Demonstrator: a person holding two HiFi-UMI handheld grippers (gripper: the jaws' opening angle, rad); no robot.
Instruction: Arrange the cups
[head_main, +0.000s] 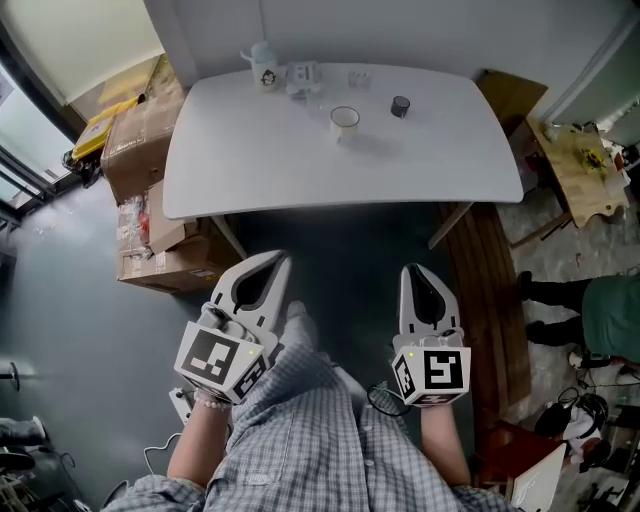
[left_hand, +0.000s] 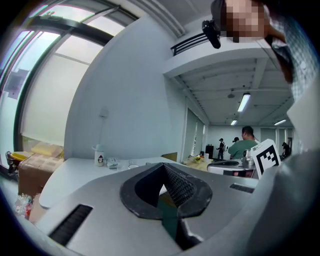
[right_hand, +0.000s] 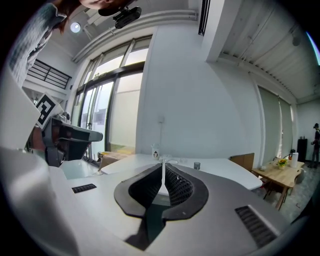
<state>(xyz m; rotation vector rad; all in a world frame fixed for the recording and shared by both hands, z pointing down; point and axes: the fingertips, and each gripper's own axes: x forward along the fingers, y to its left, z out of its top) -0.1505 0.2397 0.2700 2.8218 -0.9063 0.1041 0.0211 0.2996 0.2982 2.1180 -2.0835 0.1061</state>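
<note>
Two idle tools: left gripper (head_main: 272, 262) and right gripper (head_main: 417, 272), jaws pressed together on nothing, well short of table (head_main: 280, 170); white cup (head_main: 345, 119), dark cup (head_main: 400, 106) apart, arranging apparently unstarted.

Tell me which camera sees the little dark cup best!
The head view: it looks down on the small dark cup, standing clear on the white table. The right gripper view shows it tiny and far away. I cannot find it in the left gripper view.
</note>
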